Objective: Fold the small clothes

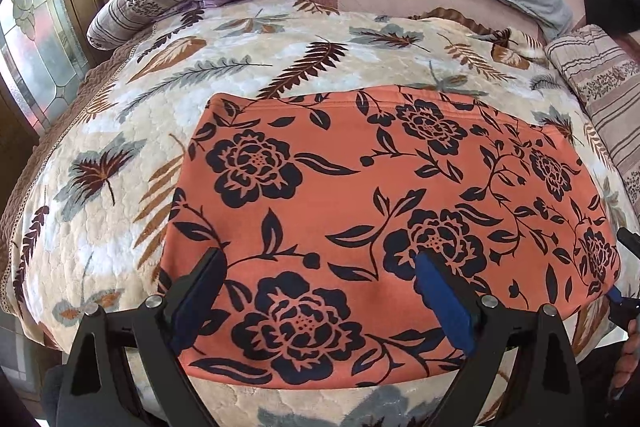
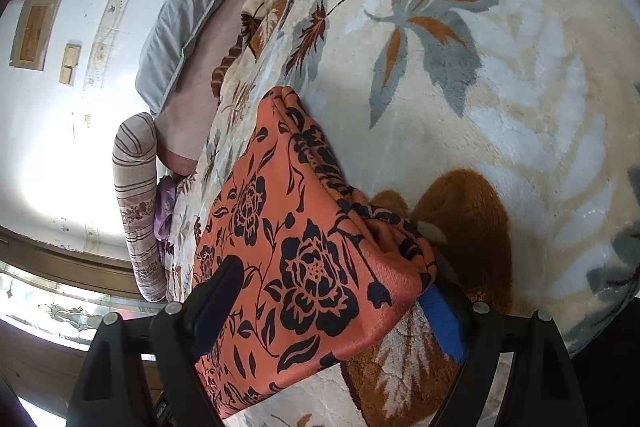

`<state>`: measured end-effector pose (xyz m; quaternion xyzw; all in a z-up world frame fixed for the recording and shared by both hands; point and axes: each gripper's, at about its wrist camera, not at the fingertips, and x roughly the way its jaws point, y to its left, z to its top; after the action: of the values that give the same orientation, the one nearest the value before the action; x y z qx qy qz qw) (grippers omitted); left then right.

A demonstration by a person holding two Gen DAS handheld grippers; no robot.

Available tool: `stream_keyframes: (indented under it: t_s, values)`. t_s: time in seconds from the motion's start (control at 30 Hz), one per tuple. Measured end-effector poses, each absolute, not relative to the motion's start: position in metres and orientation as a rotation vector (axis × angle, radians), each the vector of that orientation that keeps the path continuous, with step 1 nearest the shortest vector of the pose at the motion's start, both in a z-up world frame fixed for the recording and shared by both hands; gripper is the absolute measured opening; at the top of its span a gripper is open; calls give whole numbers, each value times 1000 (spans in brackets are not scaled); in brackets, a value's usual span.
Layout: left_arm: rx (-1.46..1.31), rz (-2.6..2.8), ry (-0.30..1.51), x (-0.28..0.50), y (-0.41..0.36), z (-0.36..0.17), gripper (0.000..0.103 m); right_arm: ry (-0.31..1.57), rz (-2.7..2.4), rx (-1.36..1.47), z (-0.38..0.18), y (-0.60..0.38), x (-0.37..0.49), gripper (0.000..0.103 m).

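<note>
The cloth (image 1: 384,211) lies flat on the bed (image 1: 120,131), filling the middle and lower right of my left view, long axis running left to right. My left claw (image 1: 320,279) hangs wide open over its near edge, gripping nothing. My right claw (image 2: 332,291) sits spread wide at the right-hand end, that corner between its fingers. I'd say right's nearer the fold corner.
</note>
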<state>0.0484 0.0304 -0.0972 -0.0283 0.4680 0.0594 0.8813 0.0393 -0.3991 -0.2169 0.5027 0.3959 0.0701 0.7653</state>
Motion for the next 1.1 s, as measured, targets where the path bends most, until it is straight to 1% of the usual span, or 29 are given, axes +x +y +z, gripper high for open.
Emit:
stream_keyframes:
  t_s: [0.77,1.1]
  values:
    - [-26,95,987,65,6,-104,95,859,159,1094,-217,-400,40,87]
    - [-27,92,991,67,7,-106,95,863,150,1081,-215,-398,40,87]
